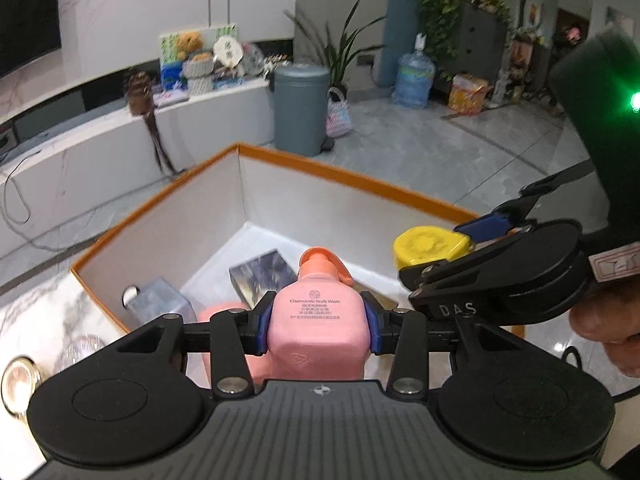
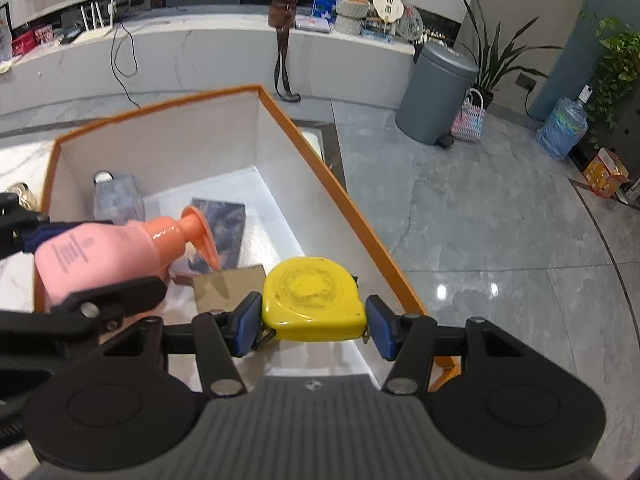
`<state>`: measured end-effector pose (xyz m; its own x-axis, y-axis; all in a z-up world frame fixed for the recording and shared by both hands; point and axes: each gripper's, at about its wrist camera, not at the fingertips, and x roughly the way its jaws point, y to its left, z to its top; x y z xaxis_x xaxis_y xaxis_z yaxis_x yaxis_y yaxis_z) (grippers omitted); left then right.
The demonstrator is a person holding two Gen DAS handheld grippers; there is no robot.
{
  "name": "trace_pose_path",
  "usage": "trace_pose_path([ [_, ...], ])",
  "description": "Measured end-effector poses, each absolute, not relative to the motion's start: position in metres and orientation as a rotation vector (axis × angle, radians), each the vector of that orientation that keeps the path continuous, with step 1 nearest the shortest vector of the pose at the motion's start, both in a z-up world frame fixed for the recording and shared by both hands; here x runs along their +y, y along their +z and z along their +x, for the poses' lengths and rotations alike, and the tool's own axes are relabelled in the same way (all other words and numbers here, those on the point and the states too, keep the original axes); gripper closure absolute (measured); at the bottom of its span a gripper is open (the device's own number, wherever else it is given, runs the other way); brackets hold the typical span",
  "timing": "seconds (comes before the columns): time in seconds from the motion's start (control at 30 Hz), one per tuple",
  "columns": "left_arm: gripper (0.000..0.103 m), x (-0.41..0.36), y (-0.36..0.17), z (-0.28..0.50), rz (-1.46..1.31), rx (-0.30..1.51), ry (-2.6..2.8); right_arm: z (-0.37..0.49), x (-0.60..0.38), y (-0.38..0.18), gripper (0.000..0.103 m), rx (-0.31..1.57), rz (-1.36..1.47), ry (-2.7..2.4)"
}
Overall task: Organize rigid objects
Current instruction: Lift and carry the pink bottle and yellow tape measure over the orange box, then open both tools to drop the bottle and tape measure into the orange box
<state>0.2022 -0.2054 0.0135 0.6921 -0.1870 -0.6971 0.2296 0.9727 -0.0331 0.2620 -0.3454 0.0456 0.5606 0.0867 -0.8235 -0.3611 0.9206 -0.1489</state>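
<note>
My left gripper (image 1: pixel 318 326) is shut on a pink body wash bottle (image 1: pixel 318 320) with an orange pump, held over the orange-rimmed white box (image 1: pixel 352 178). The bottle also shows in the right wrist view (image 2: pixel 96 254). My right gripper (image 2: pixel 312 326) is shut on a yellow tape measure (image 2: pixel 314 298), held above the box's right wall (image 2: pixel 332 184). In the left wrist view the tape measure (image 1: pixel 430 246) sits to the right of the bottle. Inside the box lie a dark patterned box (image 2: pixel 222 228), a clear bottle (image 2: pixel 118 198) and a brown card (image 2: pixel 230 286).
The box stands on a white marble table (image 1: pixel 36 320) with a glass jar (image 1: pixel 18 382) at its left. Beyond are a grey floor, a grey bin (image 2: pixel 436 94), a water jug (image 2: pixel 562 128), plants and a low white ledge (image 2: pixel 200 52) with ornaments.
</note>
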Motion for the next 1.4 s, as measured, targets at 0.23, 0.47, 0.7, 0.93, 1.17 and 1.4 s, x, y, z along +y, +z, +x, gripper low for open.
trace_pose_path([
  [0.23, 0.054, -0.213, 0.011, 0.211, 0.068, 0.867, -0.171, 0.267, -0.347, 0.032, 0.047, 0.992, -0.377, 0.243],
  [0.47, 0.054, -0.226, 0.006, 0.213, 0.132, 0.931, -0.142, 0.267, -0.348, 0.025, 0.047, 1.021, -0.421, 0.24],
  [0.7, 0.054, -0.227, 0.009, 0.219, 0.147, 0.973, -0.145, 0.267, -0.348, 0.022, 0.047, 1.038, -0.446, 0.231],
  [0.93, 0.054, -0.227, 0.013, 0.218, 0.135, 0.957, -0.15, 0.269, -0.347, 0.022, 0.048, 1.035, -0.433, 0.218],
  [1.17, 0.053, -0.225, 0.021, 0.215, 0.119, 0.928, -0.155, 0.268, -0.349, 0.028, 0.048, 1.012, -0.405, 0.212],
  [1.4, 0.046, -0.213, 0.036, 0.211, 0.106, 0.875, -0.148, 0.268, -0.349, 0.035, 0.047, 0.979, -0.394, 0.195],
])
